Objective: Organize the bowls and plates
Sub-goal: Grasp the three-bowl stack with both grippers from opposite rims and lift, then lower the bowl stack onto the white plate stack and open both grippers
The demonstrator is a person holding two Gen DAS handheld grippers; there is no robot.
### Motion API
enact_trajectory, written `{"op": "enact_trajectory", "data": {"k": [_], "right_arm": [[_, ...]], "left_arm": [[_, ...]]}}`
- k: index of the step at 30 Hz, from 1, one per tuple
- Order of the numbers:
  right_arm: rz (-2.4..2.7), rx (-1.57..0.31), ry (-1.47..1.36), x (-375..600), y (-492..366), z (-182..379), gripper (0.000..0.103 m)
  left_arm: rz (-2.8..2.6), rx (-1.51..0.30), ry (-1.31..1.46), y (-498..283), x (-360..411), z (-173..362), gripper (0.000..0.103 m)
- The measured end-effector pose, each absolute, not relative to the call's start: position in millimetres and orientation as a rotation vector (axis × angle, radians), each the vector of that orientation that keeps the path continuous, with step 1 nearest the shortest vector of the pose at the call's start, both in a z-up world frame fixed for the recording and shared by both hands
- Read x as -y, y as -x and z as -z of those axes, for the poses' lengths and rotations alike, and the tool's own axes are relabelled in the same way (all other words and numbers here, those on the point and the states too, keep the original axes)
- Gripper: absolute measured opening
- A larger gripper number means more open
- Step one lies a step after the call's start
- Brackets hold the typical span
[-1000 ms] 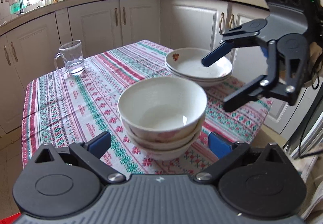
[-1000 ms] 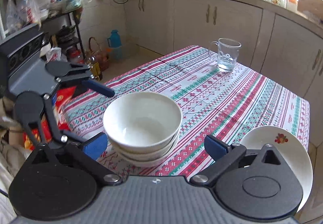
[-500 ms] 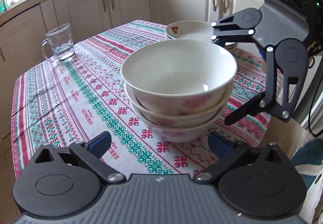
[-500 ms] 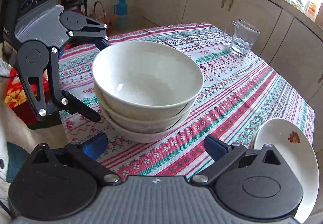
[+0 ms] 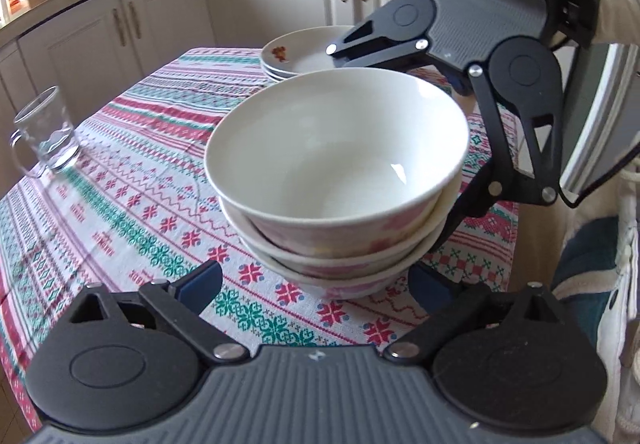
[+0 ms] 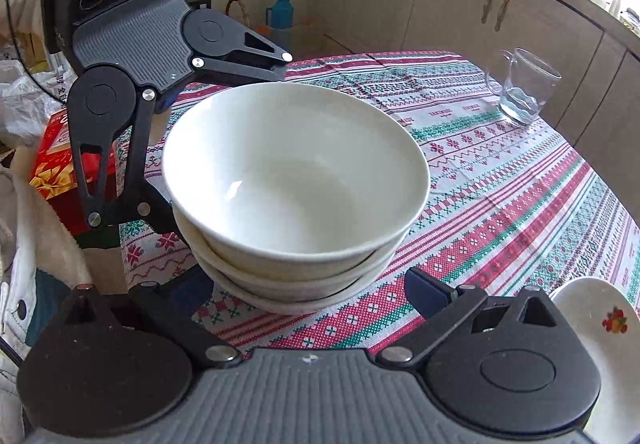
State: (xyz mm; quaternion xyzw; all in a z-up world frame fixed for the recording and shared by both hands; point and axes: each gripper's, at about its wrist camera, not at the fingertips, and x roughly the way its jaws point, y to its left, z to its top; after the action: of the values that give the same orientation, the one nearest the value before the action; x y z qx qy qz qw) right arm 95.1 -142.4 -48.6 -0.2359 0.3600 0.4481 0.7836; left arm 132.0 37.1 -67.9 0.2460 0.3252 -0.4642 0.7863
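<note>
A stack of three white bowls (image 5: pixel 336 172) (image 6: pixel 296 180) with pink flowers on their sides stands on the patterned tablecloth (image 5: pixel 120 204). My left gripper (image 5: pixel 314 282) straddles the foot of the stack. Its jaws are closing, and its left pad (image 5: pixel 200 280) is still apart from the bowls. From the opposite side my right gripper (image 6: pixel 308 286) also straddles the stack, open, one finger (image 5: pixel 380 40) behind the rim and the other low at the side. A stack of white plates (image 5: pixel 296 52) (image 6: pixel 600 324) with a red flower sits beyond the bowls.
A glass mug (image 5: pixel 44 140) (image 6: pixel 524 88) stands at the far corner of the table. A red box (image 6: pixel 56 164) and a blue jug (image 6: pixel 280 16) are on the floor side. A person's pale sleeve (image 5: pixel 612 4) holds the right gripper. Cabinets ring the room.
Both grippers have come down and in toward the bowl stack, from above it to either side of it. The bowls fill more of each view.
</note>
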Motion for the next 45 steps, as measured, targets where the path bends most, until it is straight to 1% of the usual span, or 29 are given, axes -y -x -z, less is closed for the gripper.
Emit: {"op": "enact_trajectory", "data": {"k": [5, 8, 12, 18, 45], "right_arm": [[-1.006, -0.802, 0.504, 139, -99, 50, 0.099], [-1.025, -0.812, 0.505, 138, -102, 50, 0.096], [-1.043, -0.824, 0.505, 138, -105, 50, 0.094], [-1.063, -0.841, 0.508, 137, -105, 49, 0.089], [-1.061, -0.881, 0.514, 138, -108, 48, 0.087]], "left_arm": [[1.063, -0.699, -0.543, -136, -36, 69, 0.093], [1.089, -0.698, -0.545, -139, -36, 70, 0.092], [1.133, -0.694, -0.558, -143, -35, 70, 0.088], [1.181, -0.675, -0.59, -146, -33, 70, 0.086], [1.219, -0.706, -0.6, -148, -26, 61, 0.086]]}}
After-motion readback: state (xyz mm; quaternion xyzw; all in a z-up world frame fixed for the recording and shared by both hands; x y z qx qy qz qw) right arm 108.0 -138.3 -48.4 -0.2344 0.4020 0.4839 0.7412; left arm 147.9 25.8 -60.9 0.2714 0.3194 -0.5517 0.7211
